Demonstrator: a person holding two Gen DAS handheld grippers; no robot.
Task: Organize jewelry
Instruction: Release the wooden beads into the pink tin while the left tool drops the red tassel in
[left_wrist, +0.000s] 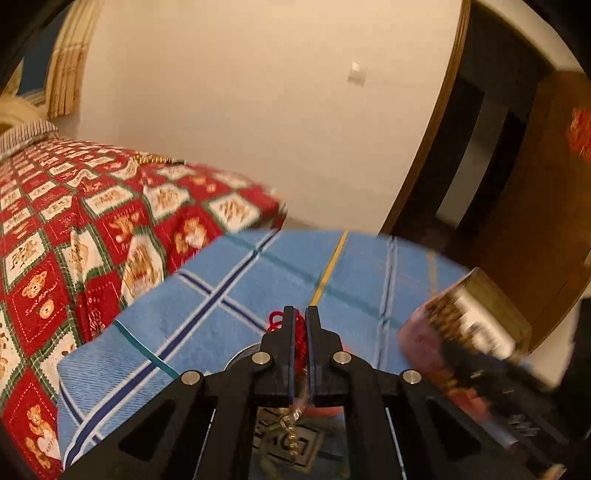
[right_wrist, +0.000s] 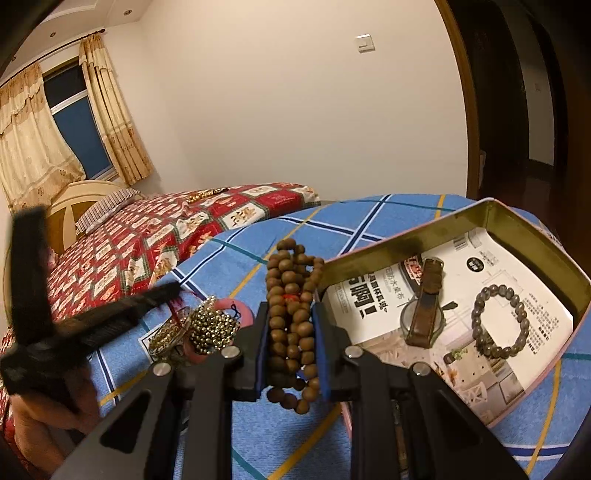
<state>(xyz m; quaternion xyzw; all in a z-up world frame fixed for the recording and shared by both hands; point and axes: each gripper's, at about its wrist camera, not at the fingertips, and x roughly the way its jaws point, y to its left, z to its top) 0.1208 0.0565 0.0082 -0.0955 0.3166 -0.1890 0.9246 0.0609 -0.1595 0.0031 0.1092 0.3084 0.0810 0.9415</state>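
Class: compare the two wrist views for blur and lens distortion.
Left wrist view: motion-smeared throughout, the tin streaked. Right wrist view: sharp on the wooden bead string and watch, only the left gripper blurred. Both bow the door frame.

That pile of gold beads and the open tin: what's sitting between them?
In the right wrist view, the right gripper stands between the gold bead pile and the tin, its jaws shut on a bunched string of brown wooden beads.

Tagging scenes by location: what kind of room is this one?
Most likely a home bedroom: a bed with a striped pillow and a red teddy-bear cover, and curtains over a dark window.
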